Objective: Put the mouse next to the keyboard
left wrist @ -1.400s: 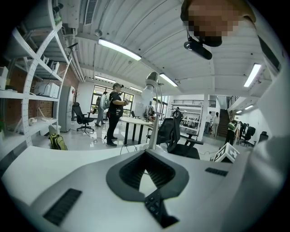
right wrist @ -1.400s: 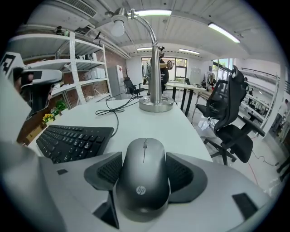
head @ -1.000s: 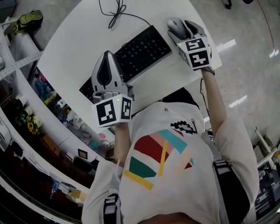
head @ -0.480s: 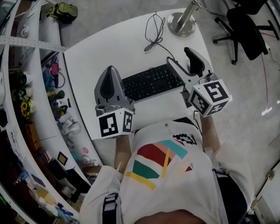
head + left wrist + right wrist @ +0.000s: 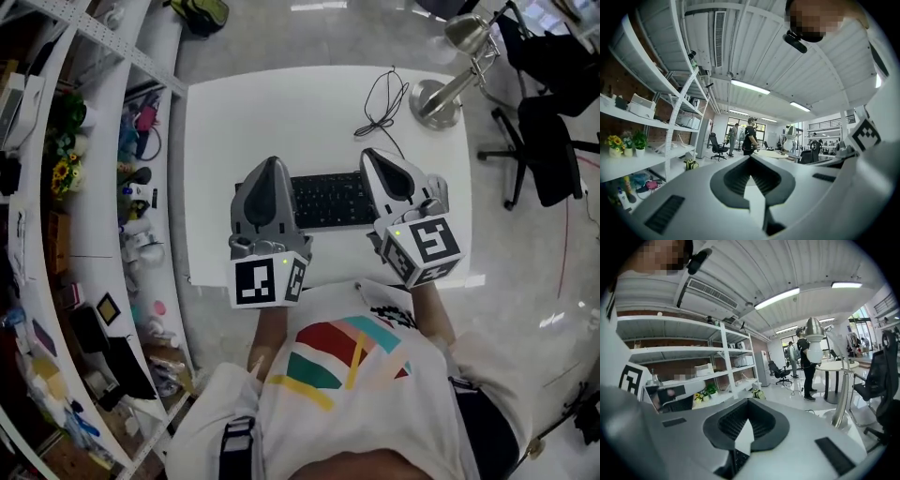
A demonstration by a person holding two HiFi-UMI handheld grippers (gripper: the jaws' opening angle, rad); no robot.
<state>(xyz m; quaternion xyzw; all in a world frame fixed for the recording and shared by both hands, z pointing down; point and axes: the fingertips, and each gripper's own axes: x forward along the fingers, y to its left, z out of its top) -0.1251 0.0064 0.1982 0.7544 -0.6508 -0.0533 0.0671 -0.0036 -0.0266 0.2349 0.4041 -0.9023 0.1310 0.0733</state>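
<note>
The mouse shows in no view; I judge it lies hidden under the right gripper (image 5: 370, 159), at the right end of the keyboard (image 5: 333, 200), near the front edge of the table (image 5: 281, 112). Both right and left gripper (image 5: 272, 166) jaws are pressed together, empty. Lift the right gripper straight up, then confirm placement.

Bench (image 5: 244, 122) white; keyboard (image 5: 328, 199) black. Left gripper (image 5: 272, 164) and right gripper (image 5: 368, 156) grey, cubes carrying black-and-white square markers. Shirt (image 5: 328, 349) white with teal, red, yellow stripes.
</note>
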